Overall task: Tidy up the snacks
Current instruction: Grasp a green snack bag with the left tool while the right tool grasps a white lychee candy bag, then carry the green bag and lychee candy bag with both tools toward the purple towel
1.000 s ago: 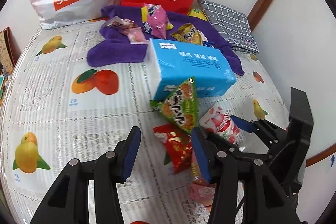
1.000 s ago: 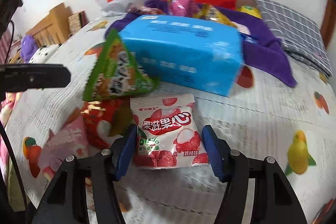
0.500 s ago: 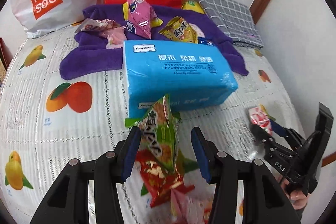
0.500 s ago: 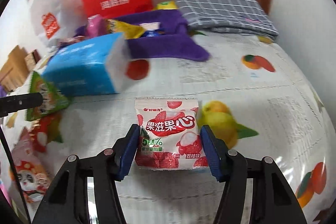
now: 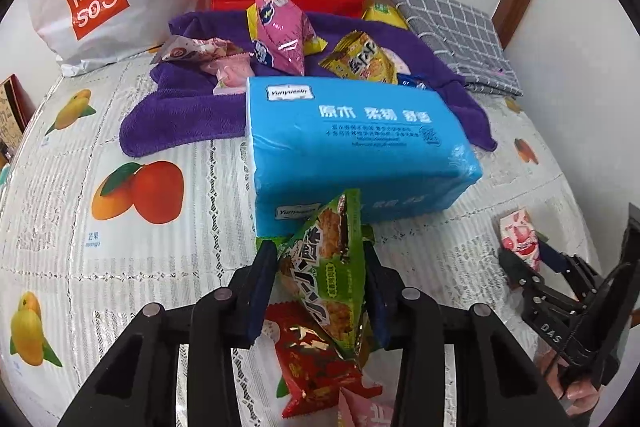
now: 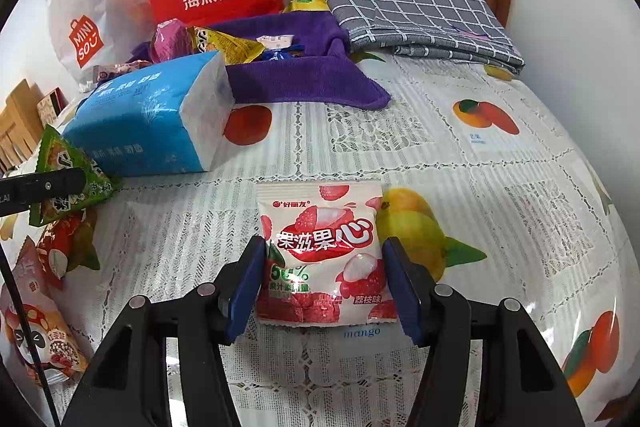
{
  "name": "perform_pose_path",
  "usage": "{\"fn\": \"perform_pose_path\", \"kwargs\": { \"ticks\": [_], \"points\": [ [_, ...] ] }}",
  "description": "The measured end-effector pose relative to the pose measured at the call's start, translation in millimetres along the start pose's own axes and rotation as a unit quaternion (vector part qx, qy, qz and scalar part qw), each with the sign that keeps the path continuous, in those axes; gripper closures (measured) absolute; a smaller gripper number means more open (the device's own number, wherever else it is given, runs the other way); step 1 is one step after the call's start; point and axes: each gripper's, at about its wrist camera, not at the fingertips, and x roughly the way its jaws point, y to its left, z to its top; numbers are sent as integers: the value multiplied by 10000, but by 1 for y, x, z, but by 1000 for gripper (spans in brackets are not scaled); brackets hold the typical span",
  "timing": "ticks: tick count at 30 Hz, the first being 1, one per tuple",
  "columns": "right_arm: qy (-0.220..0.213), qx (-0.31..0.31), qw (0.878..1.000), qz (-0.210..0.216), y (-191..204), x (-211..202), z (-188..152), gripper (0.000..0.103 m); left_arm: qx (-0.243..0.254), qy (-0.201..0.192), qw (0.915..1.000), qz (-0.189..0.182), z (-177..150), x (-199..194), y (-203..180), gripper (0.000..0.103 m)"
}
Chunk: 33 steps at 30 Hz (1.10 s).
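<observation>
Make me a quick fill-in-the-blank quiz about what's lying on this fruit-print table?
1. The left tool is closing around a ___ triangular snack packet.
2. The right tool has a lychee candy bag between its pads; the bag is white and ___.
3. The tissue pack is ___.
4. Several snacks lie on a ___ towel.

Missing words: green; red; blue; purple

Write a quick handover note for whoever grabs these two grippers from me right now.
Left gripper: fingers closing around the green triangular snack, which leans on the blue tissue pack.
Right gripper: shut on the lychee gummy pouch, low over the fruit-print tablecloth.
Done: several snacks lie on the purple towel.
Left: likely move both held packets, then the red packet and the pink ones beside it.
</observation>
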Motion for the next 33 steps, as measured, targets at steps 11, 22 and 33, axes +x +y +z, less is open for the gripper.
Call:
{"fn": "perform_pose_path", "kwargs": {
  "ticks": [11,22,33],
  "points": [
    [-9,15,10000,-1,-2,-2,1,46,-27,-364,9990,-270,-8,-47,2,65],
    [-75,305,9992,230,7,-46,12,47,58,-695,9957,-614,-6,-83,-1,65],
    [-544,446,9967,406,24,-103,34,47,138,-909,9946,-470,-2,-111,-2,65]
  ]
}}
